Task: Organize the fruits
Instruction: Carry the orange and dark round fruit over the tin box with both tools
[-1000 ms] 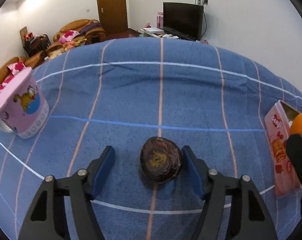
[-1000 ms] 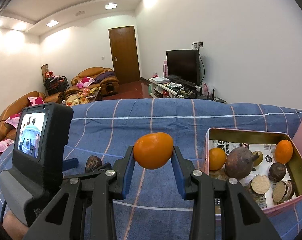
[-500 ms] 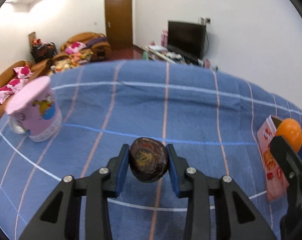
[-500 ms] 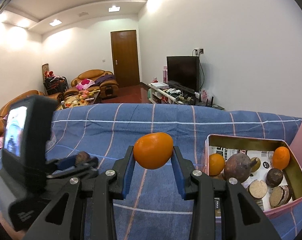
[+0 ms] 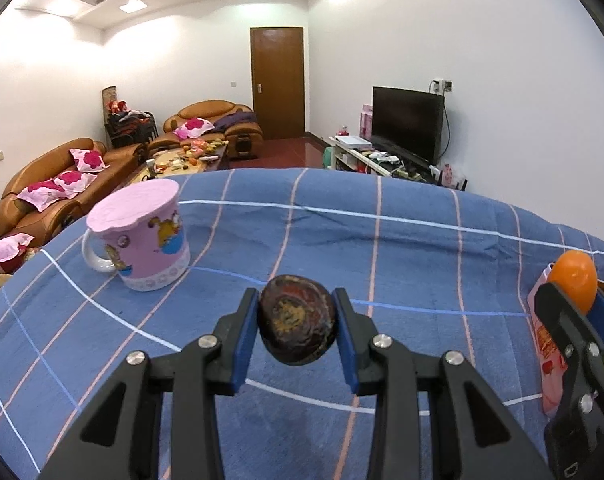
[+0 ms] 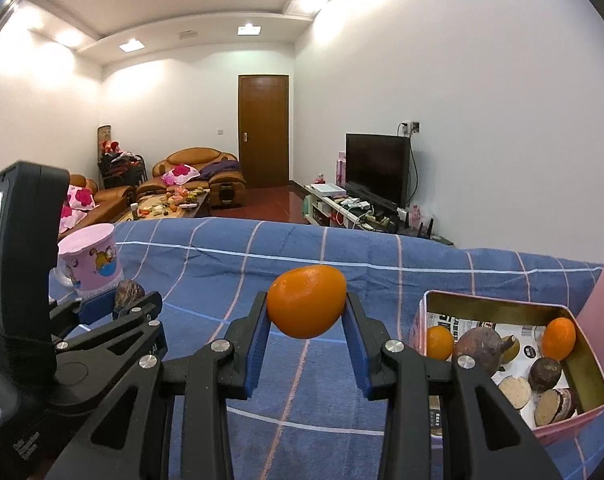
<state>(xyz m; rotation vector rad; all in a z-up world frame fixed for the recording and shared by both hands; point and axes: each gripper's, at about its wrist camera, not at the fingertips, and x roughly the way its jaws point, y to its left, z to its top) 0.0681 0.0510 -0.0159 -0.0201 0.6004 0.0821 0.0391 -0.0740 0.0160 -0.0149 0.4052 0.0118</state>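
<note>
My left gripper [image 5: 297, 330] is shut on a dark brown round fruit [image 5: 297, 325] and holds it above the blue checked cloth [image 5: 342, 240]. My right gripper [image 6: 306, 334] is shut on an orange [image 6: 306, 301], also held above the cloth. The orange also shows at the right edge of the left wrist view [image 5: 573, 285]. The pink tin box [image 6: 582, 364] stands to the right of the right gripper. It holds two oranges [image 6: 439, 343] and several brown fruits [image 6: 480, 346]. The left gripper and its fruit also show in the right wrist view [image 6: 119, 300].
A pink lidded mug [image 5: 141, 240] stands on the cloth at the left, also seen in the right wrist view [image 6: 91, 262]. Beyond the cloth are sofas [image 5: 53, 188], a door [image 5: 277, 82] and a television [image 5: 408, 122].
My left gripper closed on the dark fruit and lifted it off the cloth. The right gripper kept hold of the orange and rose slightly.
</note>
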